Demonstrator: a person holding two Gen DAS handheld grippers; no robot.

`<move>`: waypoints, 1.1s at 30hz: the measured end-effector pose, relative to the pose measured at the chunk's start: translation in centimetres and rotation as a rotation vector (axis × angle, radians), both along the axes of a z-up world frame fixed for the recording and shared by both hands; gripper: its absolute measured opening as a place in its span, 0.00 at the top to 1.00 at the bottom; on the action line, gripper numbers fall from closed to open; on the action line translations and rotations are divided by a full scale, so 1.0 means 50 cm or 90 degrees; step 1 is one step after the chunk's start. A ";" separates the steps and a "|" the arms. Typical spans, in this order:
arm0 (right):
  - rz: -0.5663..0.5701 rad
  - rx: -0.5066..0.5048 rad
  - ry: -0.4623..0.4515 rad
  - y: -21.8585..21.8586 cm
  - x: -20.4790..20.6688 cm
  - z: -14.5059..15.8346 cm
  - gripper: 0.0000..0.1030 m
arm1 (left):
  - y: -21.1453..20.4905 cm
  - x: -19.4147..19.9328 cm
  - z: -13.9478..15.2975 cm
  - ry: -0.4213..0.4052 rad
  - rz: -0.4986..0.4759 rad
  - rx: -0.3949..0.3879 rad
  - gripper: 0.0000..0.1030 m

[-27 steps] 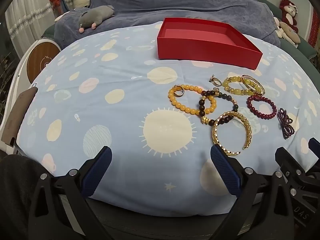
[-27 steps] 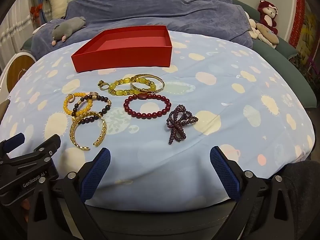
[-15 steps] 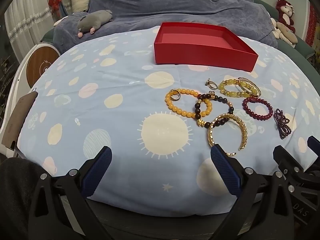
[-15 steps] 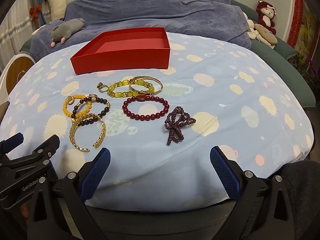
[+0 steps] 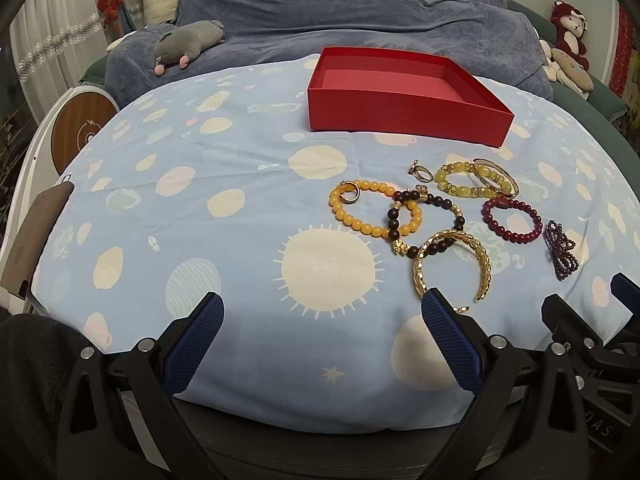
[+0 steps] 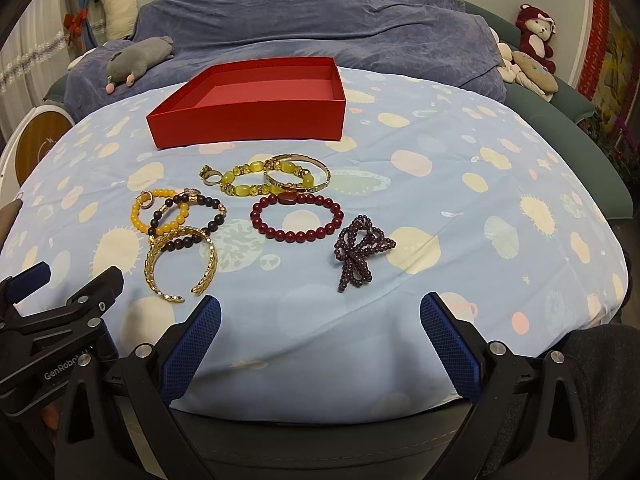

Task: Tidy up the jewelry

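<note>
Bracelets [image 6: 296, 216] before red box [image 6: 248, 114] — left tool [image 5: 320, 344] and right tool [image 6: 320, 344] both spread wide, empty.

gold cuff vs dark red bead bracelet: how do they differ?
The gold cuff is an open C with a gap toward the camera; the dark red bead bracelet is a closed loop. The cuff is textured metal; the bracelet is round beads plus one flat red stone. The cuff overlaps a dark-bead bracelet; the red one lies apart. Both lie flat on the blue cloth, outside the red box.
</note>
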State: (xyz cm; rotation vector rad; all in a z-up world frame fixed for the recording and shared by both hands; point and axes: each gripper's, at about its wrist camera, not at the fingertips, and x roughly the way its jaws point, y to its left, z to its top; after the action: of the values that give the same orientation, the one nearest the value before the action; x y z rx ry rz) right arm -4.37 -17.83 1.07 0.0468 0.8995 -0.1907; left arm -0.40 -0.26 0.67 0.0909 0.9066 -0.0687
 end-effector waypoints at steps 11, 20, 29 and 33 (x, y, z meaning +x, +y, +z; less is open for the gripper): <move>0.001 -0.001 0.000 0.001 0.002 0.000 0.07 | 0.000 0.000 0.000 -0.001 0.000 0.003 0.08; -0.009 -0.001 0.002 -0.003 0.003 -0.001 0.07 | 0.006 0.002 -0.005 0.003 0.006 -0.002 0.08; -0.013 -0.007 -0.009 -0.004 -0.002 0.000 0.07 | 0.006 0.001 -0.004 0.000 0.005 -0.002 0.08; -0.014 -0.011 -0.010 -0.003 -0.004 0.001 0.07 | 0.007 0.001 -0.003 -0.002 0.006 -0.002 0.08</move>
State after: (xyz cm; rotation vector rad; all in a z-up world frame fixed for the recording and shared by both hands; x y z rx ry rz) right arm -4.55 -17.96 1.13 0.0416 0.8824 -0.2180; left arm -0.37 0.11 0.51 0.0834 0.9042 -0.0612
